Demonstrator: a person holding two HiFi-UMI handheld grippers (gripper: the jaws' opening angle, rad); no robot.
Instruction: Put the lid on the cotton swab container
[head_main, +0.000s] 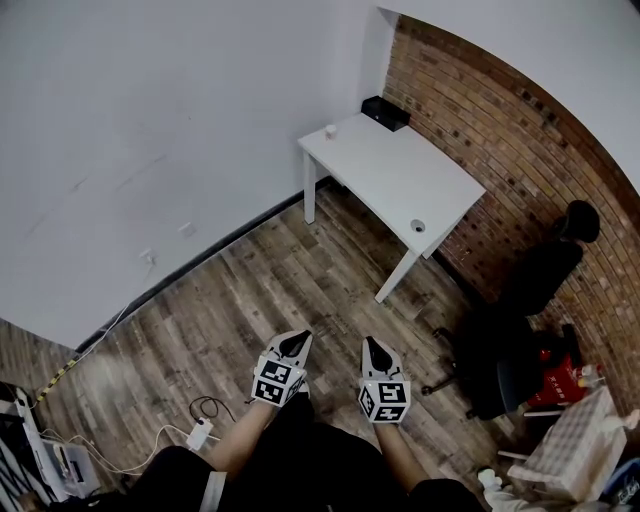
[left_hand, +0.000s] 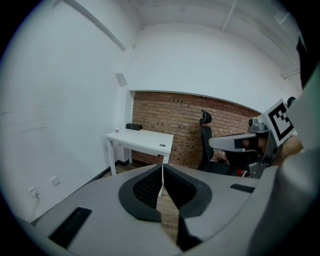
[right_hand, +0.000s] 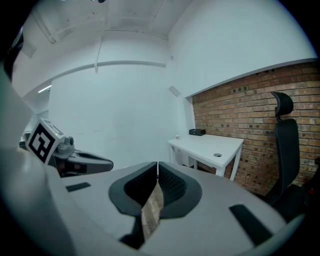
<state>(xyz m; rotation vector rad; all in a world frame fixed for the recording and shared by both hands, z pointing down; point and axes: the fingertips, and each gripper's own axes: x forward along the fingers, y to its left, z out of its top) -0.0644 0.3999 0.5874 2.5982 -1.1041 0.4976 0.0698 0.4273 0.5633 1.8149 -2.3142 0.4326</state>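
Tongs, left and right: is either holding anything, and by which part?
Nothing is held. The left tongs and right tongs are both shut with nothing between them, away from the table.

The left gripper (left_hand: 162, 167), its grey jaws closed together with nothing between them, points towards a white rectangular table (left_hand: 142, 140) set against a red brick wall (left_hand: 175, 117). A small black box (left_hand: 133, 127) sits at the table's far end. To the table's right stands a black high-backed office chair (left_hand: 205, 145), with the right gripper (left_hand: 215, 143) at the frame's right.
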